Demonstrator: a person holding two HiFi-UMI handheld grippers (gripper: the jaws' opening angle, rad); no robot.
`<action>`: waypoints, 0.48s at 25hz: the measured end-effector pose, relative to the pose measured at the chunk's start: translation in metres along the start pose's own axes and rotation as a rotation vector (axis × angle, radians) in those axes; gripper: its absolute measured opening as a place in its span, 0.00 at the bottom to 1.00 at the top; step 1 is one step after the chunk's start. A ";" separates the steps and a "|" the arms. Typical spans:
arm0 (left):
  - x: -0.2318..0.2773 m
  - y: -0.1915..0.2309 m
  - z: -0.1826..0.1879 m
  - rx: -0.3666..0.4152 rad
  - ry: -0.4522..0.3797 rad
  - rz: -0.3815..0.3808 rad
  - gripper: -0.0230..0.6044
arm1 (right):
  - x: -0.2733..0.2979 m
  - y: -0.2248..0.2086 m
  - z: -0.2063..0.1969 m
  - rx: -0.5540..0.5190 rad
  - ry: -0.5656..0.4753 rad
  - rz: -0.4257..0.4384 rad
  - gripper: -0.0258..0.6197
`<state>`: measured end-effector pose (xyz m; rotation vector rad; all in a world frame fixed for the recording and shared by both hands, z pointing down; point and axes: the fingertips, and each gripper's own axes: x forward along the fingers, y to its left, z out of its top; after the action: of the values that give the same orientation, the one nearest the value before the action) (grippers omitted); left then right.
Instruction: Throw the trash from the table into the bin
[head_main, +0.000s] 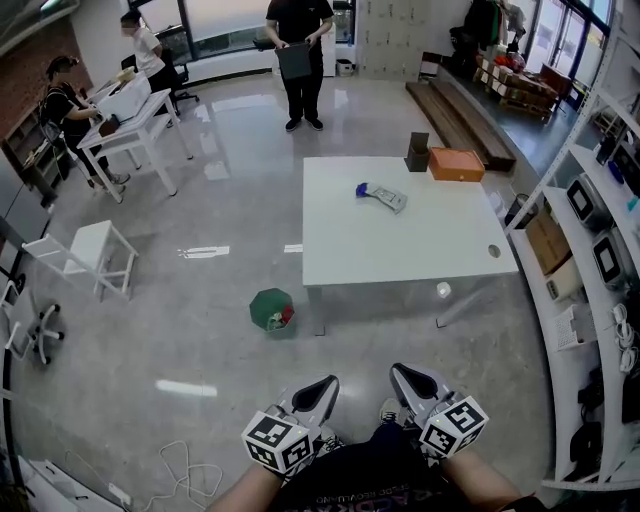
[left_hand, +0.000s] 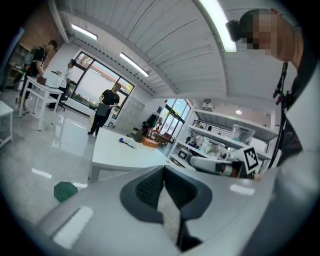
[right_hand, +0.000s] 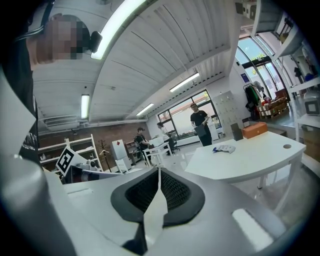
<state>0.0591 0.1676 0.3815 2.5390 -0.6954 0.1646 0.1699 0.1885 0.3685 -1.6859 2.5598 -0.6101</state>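
White and nearly bare, the counter (head_main: 400, 250) stands ahead of us on a glossy grey floor (head_main: 200, 340). The trash (head_main: 382, 196) lies on its far half, a little left of the middle: a crumpled bit of packaging, pale with a blue end, lying low and apart from everything else. We judge it light, thin and soft, likely to fold and crackle rather than resist. It may also skate on the smooth top if nudged from the side. We would take hold where it bunches up highest, pinching a raised fold from above rather than scraping under a flat edge. At the counter's far right corner, well apart from the trash, stand a dark box (head_main: 417, 152) and, just beside it, an orange box (head_main: 456, 164); neither looks like rubbish to us. The bin (head_main: 271, 310), green, sits on the floor off the counter's near left corner, with something red and white showing at its mouth. A small pale thing (head_main: 443, 290) lies on the floor by the near edge; we cannot tell what it is. The left tongs (head_main: 328, 384) and the right tongs (head_main: 400, 372) are both held close to us, well short of the counter, each with its jaws together and nothing between them. Past the counter a person (head_main: 300, 55) stands holding something dark, and shelves (head_main: 600, 230) line the right wall.
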 end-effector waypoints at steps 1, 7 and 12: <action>-0.003 0.002 0.003 0.003 -0.007 0.005 0.05 | 0.004 0.000 0.002 -0.006 0.000 0.002 0.06; -0.010 0.023 0.012 -0.004 -0.042 0.066 0.05 | 0.037 -0.012 0.020 -0.036 -0.005 0.026 0.09; 0.004 0.045 0.022 -0.014 -0.051 0.118 0.05 | 0.071 -0.039 0.033 -0.045 0.002 0.050 0.10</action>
<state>0.0391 0.1214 0.3828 2.4972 -0.8635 0.1345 0.1822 0.1018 0.3652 -1.6289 2.6284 -0.5559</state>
